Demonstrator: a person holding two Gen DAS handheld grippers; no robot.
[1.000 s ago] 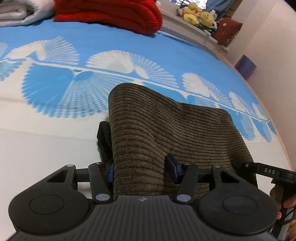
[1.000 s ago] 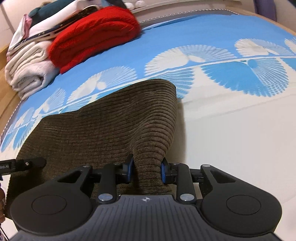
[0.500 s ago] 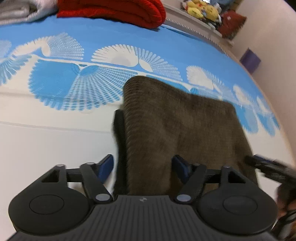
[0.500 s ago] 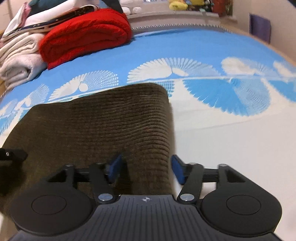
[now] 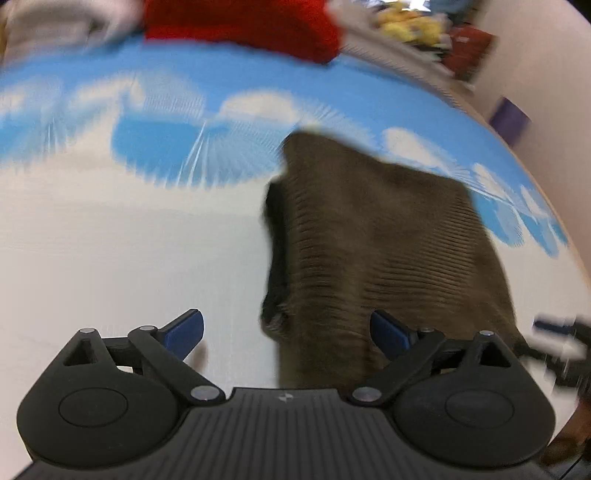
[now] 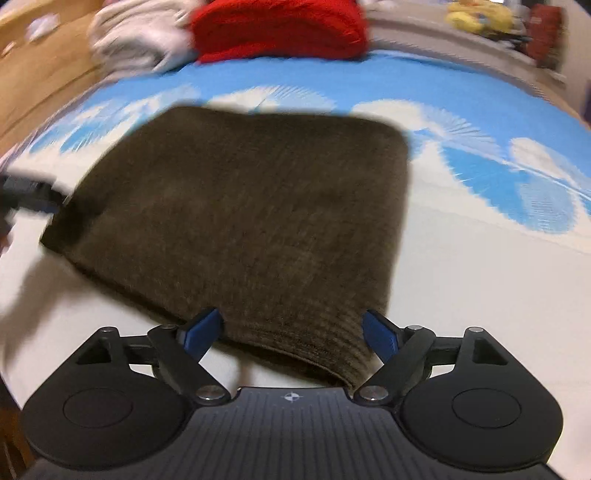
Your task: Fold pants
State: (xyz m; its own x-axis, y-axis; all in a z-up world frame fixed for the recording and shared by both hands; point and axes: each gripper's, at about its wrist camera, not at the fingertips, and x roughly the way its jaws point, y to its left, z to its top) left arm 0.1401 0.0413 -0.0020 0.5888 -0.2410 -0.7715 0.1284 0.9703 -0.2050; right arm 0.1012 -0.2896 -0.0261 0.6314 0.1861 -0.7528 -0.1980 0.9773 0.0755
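The brown corduroy pants lie folded into a flat rectangle on the blue-and-white bedspread. In the left wrist view my left gripper hangs over the near left corner of the fold, its jaws opening wide, the blue pads clear of the cloth. In the right wrist view the same pants spread ahead of my right gripper, whose jaws are also opening; the near edge of the fold lies between and below the pads, untouched. Both views are motion-blurred.
A red knitted blanket and folded white laundry are piled at the far side of the bed. Yellow plush toys sit on a ledge behind. The other gripper shows at the frame edge.
Both grippers let go of the corduroy edge, opened wide and drew back and up. The raised cloth has dropped flat onto the fold.
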